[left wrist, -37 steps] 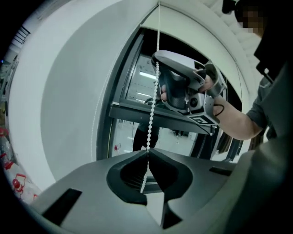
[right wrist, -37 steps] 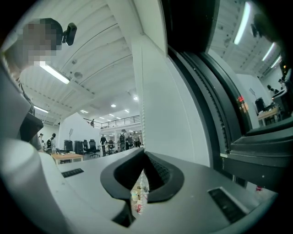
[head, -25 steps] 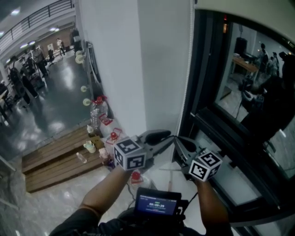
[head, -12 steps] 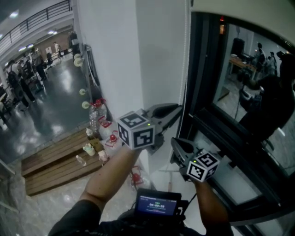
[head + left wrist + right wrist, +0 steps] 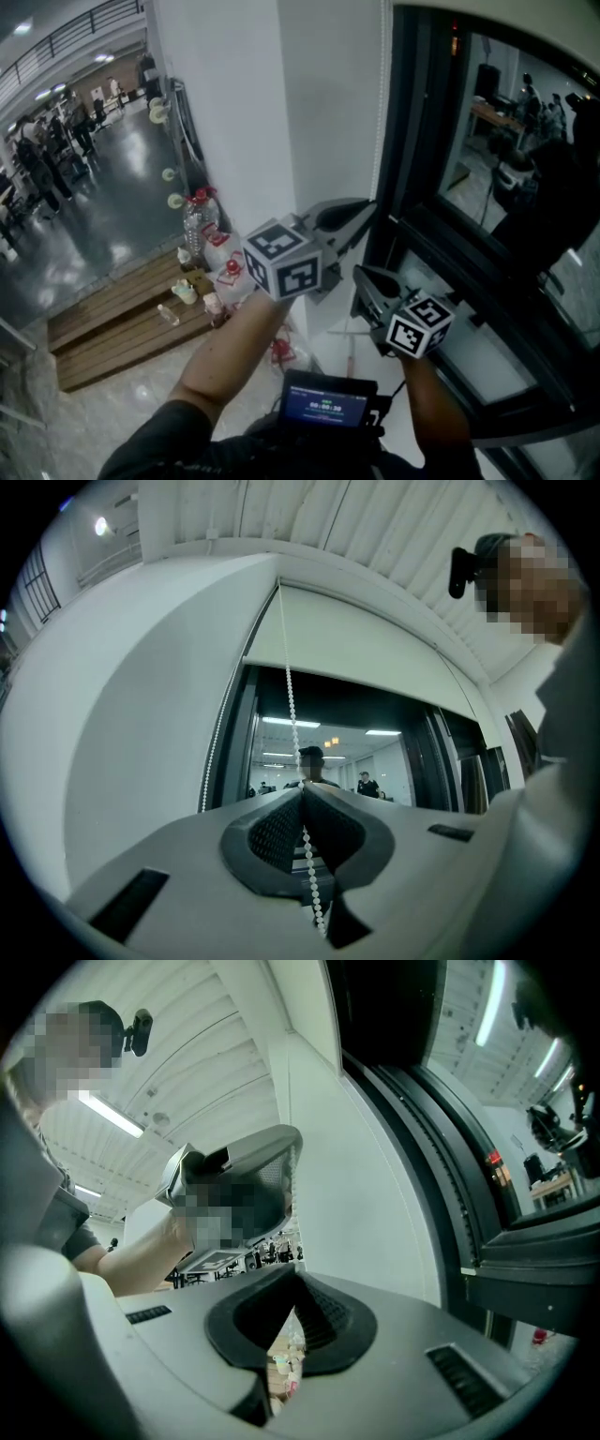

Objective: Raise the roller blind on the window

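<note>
Wall (image 5: pixel 234 112): white, left of window.
Left gripper (image 5: pixel 371 205): raised, jaws just closed, pinching the chain (image 5: pixel 291 714) between the pads.
Chain: white beads, hanging from the blind's left end down the frame.
Right gripper (image 5: pixel 358 274): lower, jaws together; a grip on the chain cannot be told.
Blind (image 5: pixel 375 649): covers only the top of the window (image 5: pixel 506 141).

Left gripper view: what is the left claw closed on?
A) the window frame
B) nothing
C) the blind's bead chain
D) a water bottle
C: the left claw has just been closing its jaws, and they now pinch the bead chain, which runs through them.
</note>
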### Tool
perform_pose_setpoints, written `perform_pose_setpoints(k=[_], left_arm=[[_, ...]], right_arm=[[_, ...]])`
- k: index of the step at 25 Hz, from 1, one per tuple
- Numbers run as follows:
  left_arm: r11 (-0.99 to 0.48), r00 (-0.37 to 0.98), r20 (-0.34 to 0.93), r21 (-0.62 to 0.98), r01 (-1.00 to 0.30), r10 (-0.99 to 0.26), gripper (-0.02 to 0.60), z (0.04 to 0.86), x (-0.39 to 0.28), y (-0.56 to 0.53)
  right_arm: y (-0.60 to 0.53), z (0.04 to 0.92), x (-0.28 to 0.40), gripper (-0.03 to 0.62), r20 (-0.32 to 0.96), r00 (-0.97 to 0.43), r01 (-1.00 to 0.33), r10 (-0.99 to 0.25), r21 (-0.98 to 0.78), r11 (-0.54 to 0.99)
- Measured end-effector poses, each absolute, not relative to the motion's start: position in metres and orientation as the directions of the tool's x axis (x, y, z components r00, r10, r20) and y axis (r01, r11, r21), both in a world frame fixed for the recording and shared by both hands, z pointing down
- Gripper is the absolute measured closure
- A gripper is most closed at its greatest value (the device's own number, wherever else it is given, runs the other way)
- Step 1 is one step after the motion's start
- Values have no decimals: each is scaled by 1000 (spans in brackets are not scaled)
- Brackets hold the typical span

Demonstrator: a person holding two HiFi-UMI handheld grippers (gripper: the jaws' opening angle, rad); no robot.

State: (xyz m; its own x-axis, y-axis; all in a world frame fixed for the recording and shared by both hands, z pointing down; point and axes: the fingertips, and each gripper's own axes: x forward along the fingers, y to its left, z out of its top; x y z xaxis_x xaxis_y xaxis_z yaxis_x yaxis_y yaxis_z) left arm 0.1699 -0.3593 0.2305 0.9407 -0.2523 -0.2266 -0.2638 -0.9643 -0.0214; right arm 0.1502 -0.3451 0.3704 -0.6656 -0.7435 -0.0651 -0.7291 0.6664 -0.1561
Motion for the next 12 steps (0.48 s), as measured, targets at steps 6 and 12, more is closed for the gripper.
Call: perform_pose_setpoints(k=[6, 12], left_arm=[[-963, 945, -194, -7, -270, -263, 581, 255, 172, -357], [-962, 951, -148, 15, -271, -270, 581, 293, 176, -355]], right_arm=[[-343, 395, 150, 580, -5, -659, -738, -752, -188, 648], [-341, 431, 156, 579, 58, -649, -748, -758, -229, 623]])
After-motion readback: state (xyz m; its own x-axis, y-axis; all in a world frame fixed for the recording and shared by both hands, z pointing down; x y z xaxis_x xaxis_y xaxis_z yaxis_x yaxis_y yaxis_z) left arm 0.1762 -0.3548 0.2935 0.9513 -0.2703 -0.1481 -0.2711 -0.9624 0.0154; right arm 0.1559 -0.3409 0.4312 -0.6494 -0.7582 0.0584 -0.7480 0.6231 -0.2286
